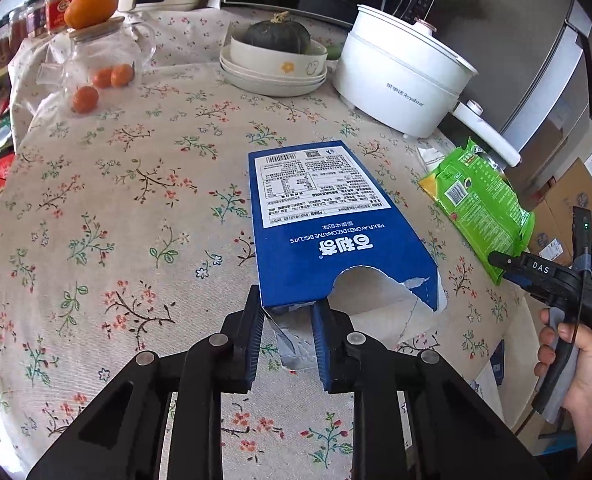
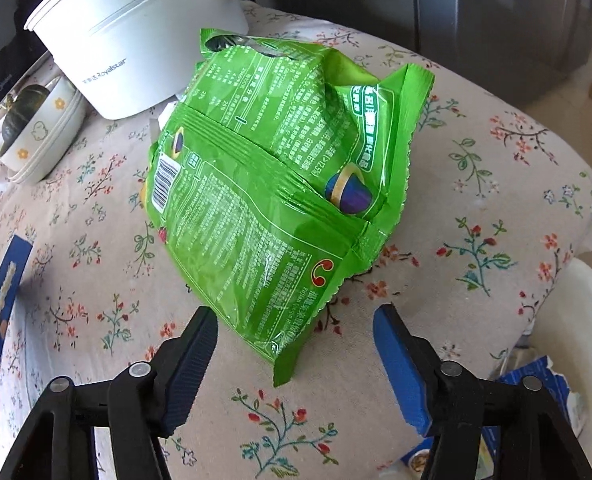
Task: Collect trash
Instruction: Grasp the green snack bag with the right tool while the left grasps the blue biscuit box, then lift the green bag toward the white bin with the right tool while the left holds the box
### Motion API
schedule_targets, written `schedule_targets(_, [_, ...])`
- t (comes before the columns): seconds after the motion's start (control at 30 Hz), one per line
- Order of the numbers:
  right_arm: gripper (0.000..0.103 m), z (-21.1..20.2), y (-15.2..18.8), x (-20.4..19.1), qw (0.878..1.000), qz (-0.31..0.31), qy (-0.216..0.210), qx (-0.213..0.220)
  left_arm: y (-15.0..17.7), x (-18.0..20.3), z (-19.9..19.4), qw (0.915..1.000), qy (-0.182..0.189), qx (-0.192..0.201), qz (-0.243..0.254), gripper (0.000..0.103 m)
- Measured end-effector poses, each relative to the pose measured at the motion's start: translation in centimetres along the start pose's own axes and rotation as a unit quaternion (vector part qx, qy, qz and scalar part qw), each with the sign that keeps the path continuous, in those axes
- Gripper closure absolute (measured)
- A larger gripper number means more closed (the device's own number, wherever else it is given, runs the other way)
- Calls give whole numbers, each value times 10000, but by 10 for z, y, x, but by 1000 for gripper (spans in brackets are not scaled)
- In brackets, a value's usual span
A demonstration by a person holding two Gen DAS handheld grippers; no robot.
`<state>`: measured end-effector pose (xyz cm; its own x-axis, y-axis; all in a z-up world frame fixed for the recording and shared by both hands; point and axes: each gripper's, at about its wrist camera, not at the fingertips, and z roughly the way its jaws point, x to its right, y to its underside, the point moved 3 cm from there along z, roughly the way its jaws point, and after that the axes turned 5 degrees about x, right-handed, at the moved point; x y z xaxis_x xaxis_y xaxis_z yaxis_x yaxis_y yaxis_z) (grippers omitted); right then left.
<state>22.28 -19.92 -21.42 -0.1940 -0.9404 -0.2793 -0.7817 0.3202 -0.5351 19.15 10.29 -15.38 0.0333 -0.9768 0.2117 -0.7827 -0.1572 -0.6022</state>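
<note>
While gripped, one biscuit box [image 1: 327, 220], one green bag [image 2: 272, 200]

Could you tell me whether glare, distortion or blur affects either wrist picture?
Left wrist view: strong fisheye bending at the rim, dark corners; the blue biscuit box is sharp, its print readable. Right wrist view: bright glare streaks on the green snack bag; the white pot curves at the edge.

the right gripper [image 2: 296, 344] has its black and blue jaws spread wide, the near corner of a crinkled green plastic snack bag [image 2: 272, 184] lying between them on the floral tablecloth [image 2: 475, 208]. a white plastic electric pot [image 2: 136, 52] stands at eleven o'clock, stacked white ceramic bowls [image 2: 44, 136] at ten.
</note>
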Motion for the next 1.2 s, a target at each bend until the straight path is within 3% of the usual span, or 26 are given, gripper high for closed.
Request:
schedule_targets(0.2, [77,9,1,-5,9997,131,-178,40,-3,-4,-21,9997,202,111,30,80])
schedule_targets(0.23, [88,8,0,-5,9997,125,-181,61,-4,-4,-25,9996,245,138,37,81])
schedule_targets(0.27, [91,7,0,-5,9997,134,-190,73,-5,-4,-29,9995,280,170,51,81])
schedule_targets(0.47, [93,-15,-3,0,9991,331,-229,150,-8,-1,-45,9986,458,270,23,81])
schedule_targets(0.87, [94,-108,1,-6,9944,-375,-529,840,-8,18,-77,9942,975,449,-74,82])
schedule_targets(1.2, [94,-152,22,39,9934,-505,-347,970,10,56,-87,9901,1318,326,351,82])
